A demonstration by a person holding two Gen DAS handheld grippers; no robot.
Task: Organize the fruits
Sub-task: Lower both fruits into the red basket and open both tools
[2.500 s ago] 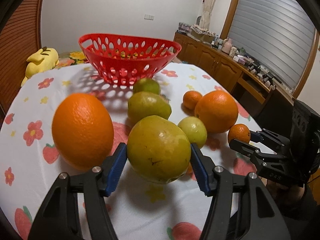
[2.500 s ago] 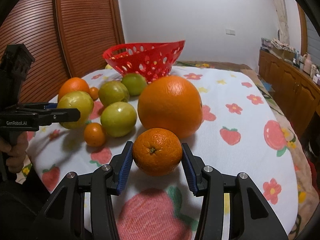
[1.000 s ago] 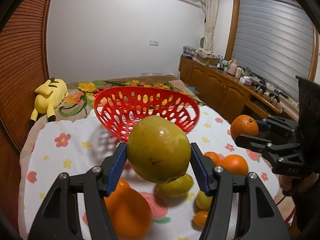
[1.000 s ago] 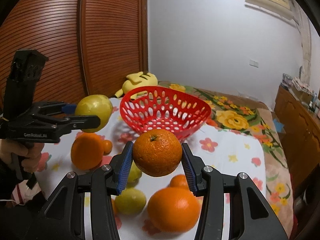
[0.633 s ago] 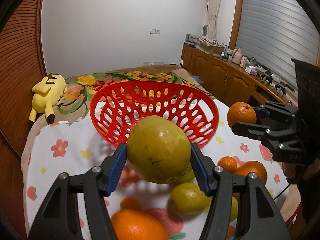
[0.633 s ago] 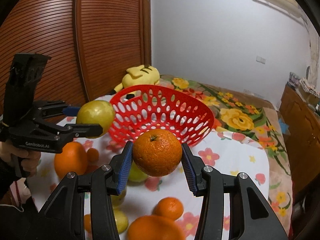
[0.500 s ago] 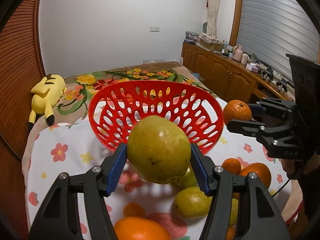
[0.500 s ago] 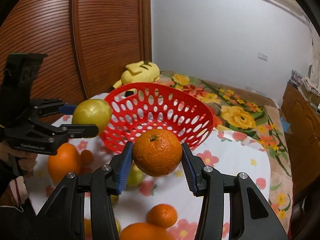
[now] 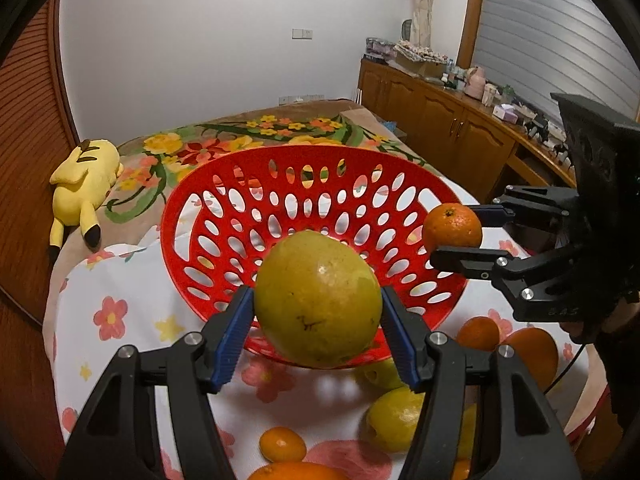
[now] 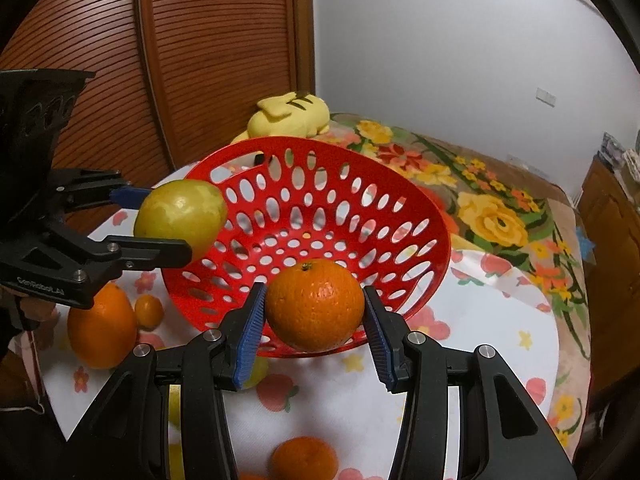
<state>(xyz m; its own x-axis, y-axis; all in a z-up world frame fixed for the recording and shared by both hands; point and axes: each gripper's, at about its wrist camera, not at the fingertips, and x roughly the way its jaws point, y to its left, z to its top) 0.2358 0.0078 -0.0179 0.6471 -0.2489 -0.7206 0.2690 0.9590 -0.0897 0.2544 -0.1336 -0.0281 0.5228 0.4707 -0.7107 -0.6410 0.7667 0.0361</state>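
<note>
Risk first: both fruits were carried in the air at the near rim of the basket (image 9: 224, 184), not clearly over its bowl. A release from there could have hit the rim, bounced out and rolled off across the counter (image 9: 120, 360) into the loose fruit. The basket looked light and perforated, so a drop on its near edge might have tipped or slid it. The two tongs were also close together at the same side; converging on the bowl, they could have clipped each other. The pear is big and round, held only at its widest part, so a tilt could have let it slip.

Left tongs (image 9: 318, 322) were pinching the pear (image 9: 316, 300), blue pads on both flanks, fruit clear of the counter and in front of the basket's near wall.

Right tongs (image 10: 314, 326) were pinching the orange (image 10: 314, 306), pads on both sides, stem up, likewise just before the near rim.

In the right view the pear hung over the basket's left edge; in the left view the orange hung at its right edge.

The basket was empty. Other oranges and green fruits were lying on the counter below the tongs.
</note>
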